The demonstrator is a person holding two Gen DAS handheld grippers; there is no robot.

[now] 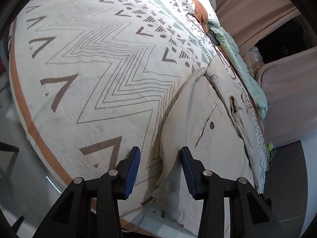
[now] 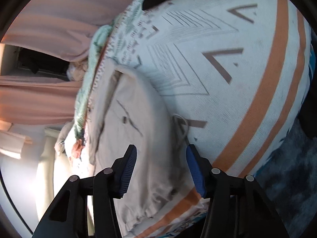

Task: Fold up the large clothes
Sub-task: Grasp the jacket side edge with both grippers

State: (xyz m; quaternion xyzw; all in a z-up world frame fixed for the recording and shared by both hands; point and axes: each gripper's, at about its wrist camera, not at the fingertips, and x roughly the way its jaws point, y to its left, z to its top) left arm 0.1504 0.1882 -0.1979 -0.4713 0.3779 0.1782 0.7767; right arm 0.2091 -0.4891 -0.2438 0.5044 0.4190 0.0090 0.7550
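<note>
The left hand-held gripper (image 1: 159, 163) and right hand-held gripper (image 2: 161, 162) hang spread, pinching nothing, over beige trousers (image 1: 214, 134) lying seemingly folded on the patterned bed (image 1: 89, 69); no writing is legible.

Left gripper (image 1: 160, 153) and right gripper (image 2: 161, 151) look alike: black angular plastic linkage arms, 4 round silver pivot screws each, 2 ribbed blue pads.

Bed (image 1: 83, 63) under a white cover with grey zigzags, chevrons and orange border. Lying on it: beige garment (image 1: 214, 130) at 4 o'clock in left view, black cable (image 1: 200, 26) at 1 o'clock, mint quilt (image 1: 233, 45) along the far edge.
</note>
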